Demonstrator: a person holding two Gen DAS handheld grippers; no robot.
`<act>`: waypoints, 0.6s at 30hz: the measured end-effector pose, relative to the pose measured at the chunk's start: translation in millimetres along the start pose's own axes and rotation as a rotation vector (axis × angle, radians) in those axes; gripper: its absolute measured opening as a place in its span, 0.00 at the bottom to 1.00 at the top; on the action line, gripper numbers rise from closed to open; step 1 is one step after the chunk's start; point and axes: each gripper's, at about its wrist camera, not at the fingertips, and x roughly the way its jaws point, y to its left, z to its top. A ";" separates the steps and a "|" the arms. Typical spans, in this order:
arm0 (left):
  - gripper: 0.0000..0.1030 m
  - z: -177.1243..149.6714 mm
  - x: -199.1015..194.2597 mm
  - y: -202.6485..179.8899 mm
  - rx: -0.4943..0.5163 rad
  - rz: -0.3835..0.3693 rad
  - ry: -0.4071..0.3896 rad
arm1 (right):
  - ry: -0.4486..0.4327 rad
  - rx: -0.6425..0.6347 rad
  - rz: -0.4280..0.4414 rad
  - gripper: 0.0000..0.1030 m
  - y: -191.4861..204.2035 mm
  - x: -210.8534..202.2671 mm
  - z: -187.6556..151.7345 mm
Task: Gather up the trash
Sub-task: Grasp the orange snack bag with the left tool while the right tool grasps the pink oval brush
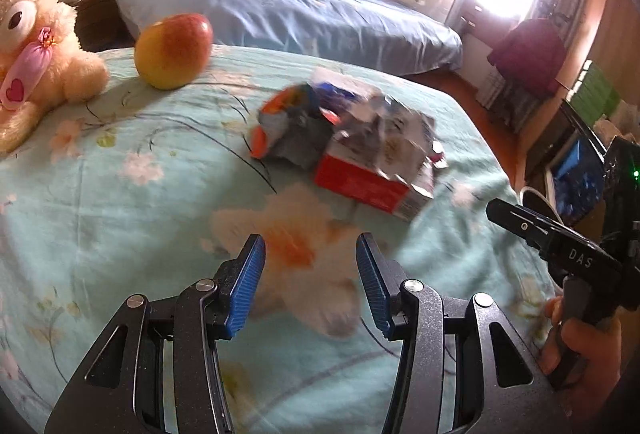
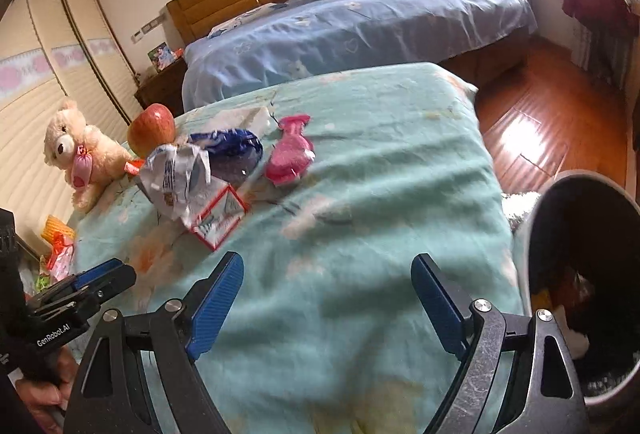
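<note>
Both grippers, left gripper (image 1: 310, 284) and right gripper (image 2: 328, 308), spread, empty. Approach the crumpled wrapper (image 2: 178, 176) low; pinch it, avoid the apple (image 2: 151, 129)

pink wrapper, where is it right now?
Right wrist view only: the pink wrapper lies on the green bedspread, just right of the blue wrapper and the trash pile, ahead of the open right gripper.
</note>
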 end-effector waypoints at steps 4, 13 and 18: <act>0.46 17.0 7.9 12.1 -0.009 0.011 -0.008 | 0.001 -0.027 0.001 0.85 6.1 11.8 11.5; 0.46 47.4 34.7 27.7 -0.013 0.014 0.009 | 0.028 -0.054 0.025 0.84 11.4 43.7 36.5; 0.46 59.4 45.7 26.9 0.007 0.041 0.004 | 0.036 -0.079 0.025 0.84 18.7 60.0 47.4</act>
